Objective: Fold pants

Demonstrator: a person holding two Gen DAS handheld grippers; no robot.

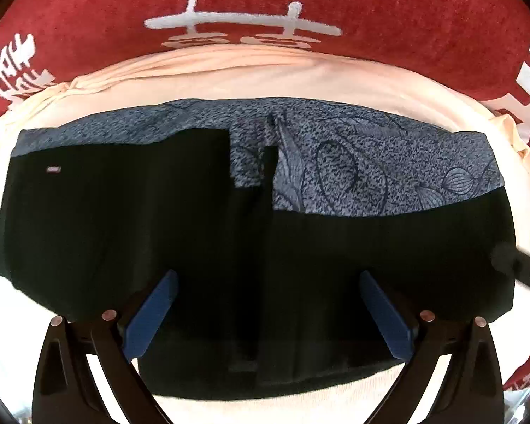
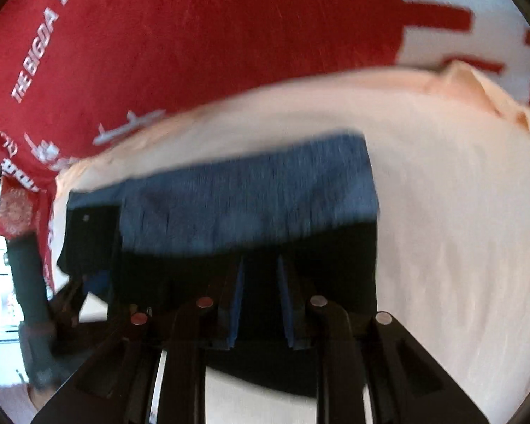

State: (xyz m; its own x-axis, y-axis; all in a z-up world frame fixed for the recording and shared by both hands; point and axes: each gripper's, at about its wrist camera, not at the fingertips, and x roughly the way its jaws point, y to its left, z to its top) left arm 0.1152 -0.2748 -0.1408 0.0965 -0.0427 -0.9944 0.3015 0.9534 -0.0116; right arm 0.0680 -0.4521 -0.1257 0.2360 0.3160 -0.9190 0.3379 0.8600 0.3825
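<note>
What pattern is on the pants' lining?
Speckled grey-blue lining with dark line-drawn leaves; clearest in left wrist view.

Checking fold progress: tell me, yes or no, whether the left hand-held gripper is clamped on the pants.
No: the left hand-held gripper stands wide open above the pants.

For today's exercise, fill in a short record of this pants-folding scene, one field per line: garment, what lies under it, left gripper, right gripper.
garment: pants, black with a blue-grey patterned band, folded into a compact block
under it: pale peach cloth over a red blanket with white characters
left gripper: open, fingers wide apart above the black fabric
right gripper: jaws narrow with a gap; grip unclear
</note>
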